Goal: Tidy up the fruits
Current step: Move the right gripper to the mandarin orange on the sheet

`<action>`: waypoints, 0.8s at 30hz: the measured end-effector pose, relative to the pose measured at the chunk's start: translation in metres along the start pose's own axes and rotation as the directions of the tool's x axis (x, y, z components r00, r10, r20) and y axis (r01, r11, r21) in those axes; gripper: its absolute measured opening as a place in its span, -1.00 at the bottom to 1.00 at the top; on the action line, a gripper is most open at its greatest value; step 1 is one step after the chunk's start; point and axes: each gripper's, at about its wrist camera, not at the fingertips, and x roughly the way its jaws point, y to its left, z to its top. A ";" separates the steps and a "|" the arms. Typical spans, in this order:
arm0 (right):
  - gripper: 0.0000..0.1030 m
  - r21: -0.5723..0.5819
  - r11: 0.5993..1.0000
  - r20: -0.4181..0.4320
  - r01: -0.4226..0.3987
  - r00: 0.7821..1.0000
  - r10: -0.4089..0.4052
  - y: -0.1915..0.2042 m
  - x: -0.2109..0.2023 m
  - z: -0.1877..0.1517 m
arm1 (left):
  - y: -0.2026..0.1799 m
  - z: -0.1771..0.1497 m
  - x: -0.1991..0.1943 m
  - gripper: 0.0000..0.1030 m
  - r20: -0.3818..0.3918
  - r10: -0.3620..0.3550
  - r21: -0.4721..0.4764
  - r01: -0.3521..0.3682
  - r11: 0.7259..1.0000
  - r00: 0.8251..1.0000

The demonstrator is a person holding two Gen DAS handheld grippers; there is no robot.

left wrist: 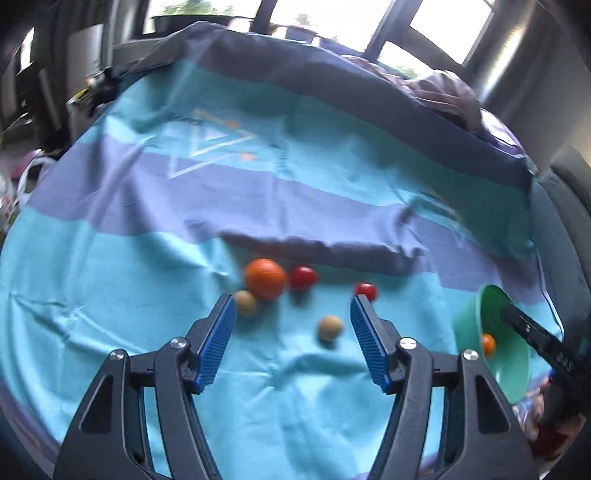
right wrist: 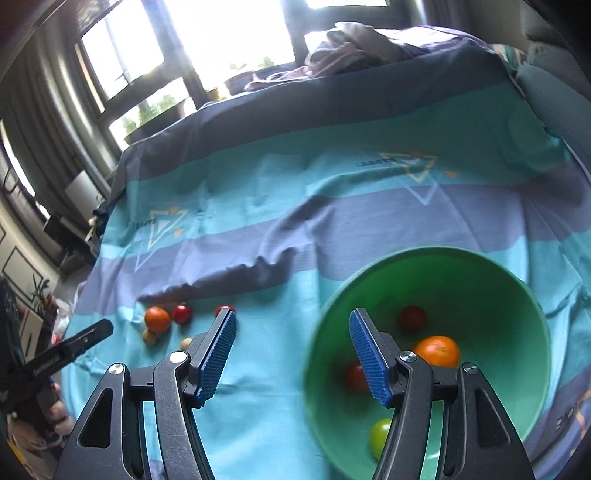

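The left tool (left wrist: 293,308) stands spread wide with nothing between its blue pads (left wrist: 218,341), hanging over the teal-and-purple striped sheet (left wrist: 110,295) of a bed. Just ahead of it, inside the span of its fingers, lies a tan round fruit (left wrist: 330,327); a second tan fruit (left wrist: 245,303) sits just beyond its left fingertip, touching the large orange (left wrist: 265,278), with a red fruit (left wrist: 303,277) beside that and another red fruit (left wrist: 365,291) at the right fingertip. Off to its right the green bowl (left wrist: 476,325) shows edge-on, one small orange piece visible inside. The right tool (right wrist: 291,317) is likewise spread and empty, its right finger over the green bowl (right wrist: 480,266). Only this view looks into the bowl: a green fruit (right wrist: 380,435) nearest, a red one (right wrist: 355,376), an orange (right wrist: 437,350), then a dark red one (right wrist: 413,317). It also shows the loose fruits far left, near the other tool's dark finger (right wrist: 85,336), and bright windows (right wrist: 221,33) beyond the bed.
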 end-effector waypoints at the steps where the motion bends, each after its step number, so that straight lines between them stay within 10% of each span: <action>1: 0.25 -0.025 1.000 -0.007 0.000 1.000 0.000 0.011 0.004 0.000 | 0.008 0.002 -0.001 0.25 0.007 0.013 -0.018 -0.013 1.000 1.000; 8: 0.25 -0.092 0.986 -0.118 -0.139 0.985 0.127 0.089 0.049 0.011 | 0.046 0.011 -0.004 0.25 0.028 0.109 -0.083 -0.106 0.991 0.994; 12: 0.25 -0.148 0.984 -0.180 -0.100 0.981 0.072 0.130 0.088 0.012 | 0.059 0.013 -0.005 0.25 0.024 0.108 -0.127 -0.104 0.986 0.994; 24: 0.02 0.006 0.978 -0.425 -0.207 0.885 0.190 0.163 0.174 0.003 | 0.063 0.014 -0.004 0.25 0.013 0.089 -0.144 -0.086 0.986 0.996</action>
